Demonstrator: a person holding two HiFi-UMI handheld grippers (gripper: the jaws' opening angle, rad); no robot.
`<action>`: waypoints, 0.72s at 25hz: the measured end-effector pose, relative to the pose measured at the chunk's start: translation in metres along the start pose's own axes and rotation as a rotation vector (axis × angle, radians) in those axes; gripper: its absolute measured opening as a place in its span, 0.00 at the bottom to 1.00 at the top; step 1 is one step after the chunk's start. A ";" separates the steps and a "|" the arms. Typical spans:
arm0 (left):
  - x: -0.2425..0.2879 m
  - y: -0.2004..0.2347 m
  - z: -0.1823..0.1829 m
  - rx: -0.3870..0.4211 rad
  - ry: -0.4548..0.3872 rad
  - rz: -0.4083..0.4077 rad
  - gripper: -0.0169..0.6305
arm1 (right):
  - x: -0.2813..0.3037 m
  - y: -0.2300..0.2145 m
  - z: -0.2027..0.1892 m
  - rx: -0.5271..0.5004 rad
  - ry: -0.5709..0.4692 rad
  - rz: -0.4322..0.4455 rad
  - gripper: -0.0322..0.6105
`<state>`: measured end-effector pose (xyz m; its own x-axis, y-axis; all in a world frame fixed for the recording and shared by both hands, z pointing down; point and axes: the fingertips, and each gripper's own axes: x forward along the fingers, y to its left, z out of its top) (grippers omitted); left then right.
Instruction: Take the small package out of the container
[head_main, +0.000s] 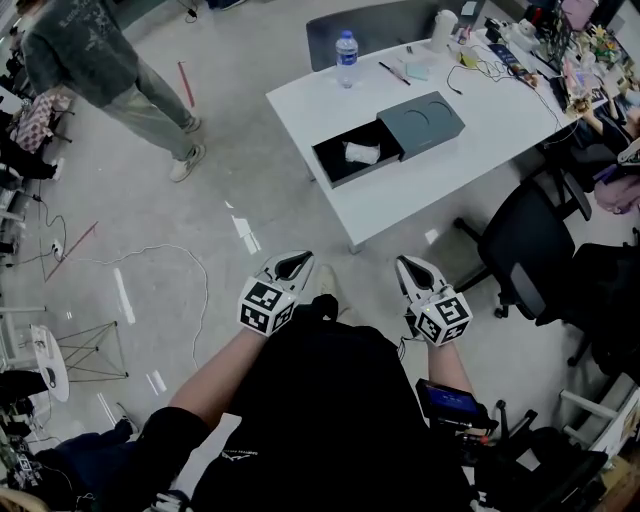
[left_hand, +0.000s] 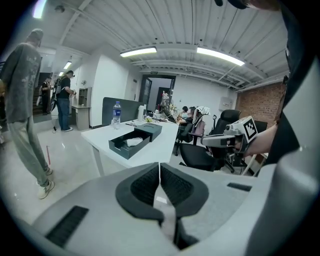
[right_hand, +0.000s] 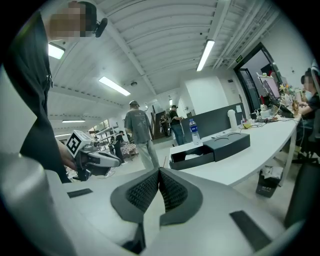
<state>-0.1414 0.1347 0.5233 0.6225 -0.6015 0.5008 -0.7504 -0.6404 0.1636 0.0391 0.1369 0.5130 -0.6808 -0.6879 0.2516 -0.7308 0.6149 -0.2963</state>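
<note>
Clenched tight, both pairs of jaws meet pad to pad with nothing caught in them: the left gripper (left_hand: 159, 167) shows its ribbed black pads pressed along one thin seam, and the right gripper (right_hand: 159, 172) shows the same.

The small package (head_main: 362, 153), a white crumpled bundle, lies inside the open tray of the dark grey container (head_main: 323, 161). The container sits on the white table (head_main: 450, 175), with its sleeve (head_main: 421, 121) touching the tray's far end. Package and container are well apart from both grippers, across a stretch of bare grey floor (head_main: 230, 230). In each gripper view the tray appears beyond the jaw tips, above and ahead of them.

In the head view both grippers are held close in front of the person's torso, side by side and apart from each other, with their tips aimed toward the table and tilted a little downward. Forearms run back from each marker cube toward the dark-clad body.

A water bottle (head_main: 346, 58) stands on the table's far side, and a black office chair (head_main: 530, 250) stands beside its right end.
</note>
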 end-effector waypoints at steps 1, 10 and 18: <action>0.004 0.004 0.003 0.000 0.002 -0.002 0.05 | 0.003 -0.004 0.002 0.002 0.001 -0.005 0.09; 0.043 0.033 0.031 0.010 0.012 -0.045 0.05 | 0.030 -0.037 0.020 0.014 0.007 -0.043 0.09; 0.073 0.064 0.058 0.023 0.008 -0.088 0.05 | 0.061 -0.061 0.045 0.008 -0.002 -0.079 0.09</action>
<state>-0.1314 0.0224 0.5213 0.6837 -0.5385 0.4925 -0.6876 -0.7015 0.1875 0.0440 0.0396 0.5048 -0.6208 -0.7351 0.2726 -0.7819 0.5554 -0.2831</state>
